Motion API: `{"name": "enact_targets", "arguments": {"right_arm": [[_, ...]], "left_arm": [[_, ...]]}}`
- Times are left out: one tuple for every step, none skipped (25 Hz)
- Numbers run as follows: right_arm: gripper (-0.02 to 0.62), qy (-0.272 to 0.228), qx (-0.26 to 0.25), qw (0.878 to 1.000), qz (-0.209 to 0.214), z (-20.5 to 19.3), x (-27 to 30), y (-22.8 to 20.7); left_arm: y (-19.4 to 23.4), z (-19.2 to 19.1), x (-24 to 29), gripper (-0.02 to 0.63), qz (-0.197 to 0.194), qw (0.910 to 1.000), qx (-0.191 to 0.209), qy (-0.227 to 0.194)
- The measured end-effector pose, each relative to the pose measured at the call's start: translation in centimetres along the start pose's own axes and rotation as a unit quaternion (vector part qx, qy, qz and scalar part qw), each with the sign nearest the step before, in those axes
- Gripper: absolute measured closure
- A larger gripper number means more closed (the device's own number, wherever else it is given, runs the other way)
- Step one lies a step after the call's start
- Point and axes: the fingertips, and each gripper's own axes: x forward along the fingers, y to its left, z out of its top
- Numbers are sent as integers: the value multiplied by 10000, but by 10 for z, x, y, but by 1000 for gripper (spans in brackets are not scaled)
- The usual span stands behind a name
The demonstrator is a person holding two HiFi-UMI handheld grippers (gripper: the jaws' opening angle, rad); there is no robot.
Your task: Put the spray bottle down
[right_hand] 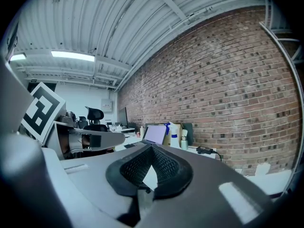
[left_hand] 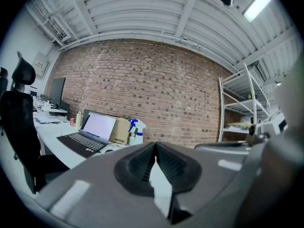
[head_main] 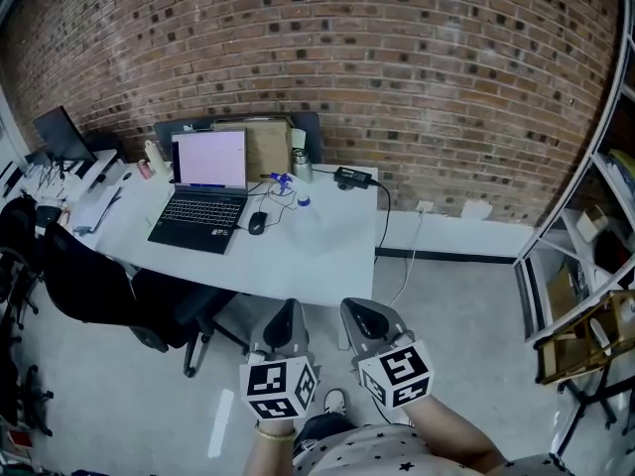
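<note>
The spray bottle (head_main: 283,180), white with a blue trigger head, stands on the white desk (head_main: 327,256) beside the laptop. It also shows far off as the bottle (left_hand: 136,128) in the left gripper view and as the bottle (right_hand: 174,135) in the right gripper view. My left gripper (head_main: 288,307) and right gripper (head_main: 355,309) hang side by side over the floor, short of the desk's near edge and well apart from the bottle. The left gripper (left_hand: 155,144) and the right gripper (right_hand: 152,147) both have their jaws closed tip to tip with nothing between them.
An open laptop (head_main: 203,191), a mouse (head_main: 257,223), a steel flask (head_main: 301,168), a cardboard box (head_main: 260,145) and a power brick (head_main: 352,178) share the desk. A black office chair (head_main: 99,286) stands at left. Metal shelving (head_main: 585,266) lines the right, a brick wall the back.
</note>
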Motion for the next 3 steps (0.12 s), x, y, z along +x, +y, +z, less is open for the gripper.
{"name": "enact_targets", "arguments": {"right_arm": [[597, 8, 1, 10000, -6, 1, 1, -1], [597, 15, 2, 10000, -12, 1, 1, -3], [597, 20, 2, 10000, -19, 2, 1, -4]], "left_arm": [[0, 1, 1, 597, 0, 10000, 1, -3], [-1, 2, 2, 597, 0, 10000, 4, -5], [-2, 4, 3, 597, -2, 10000, 7, -6]]}}
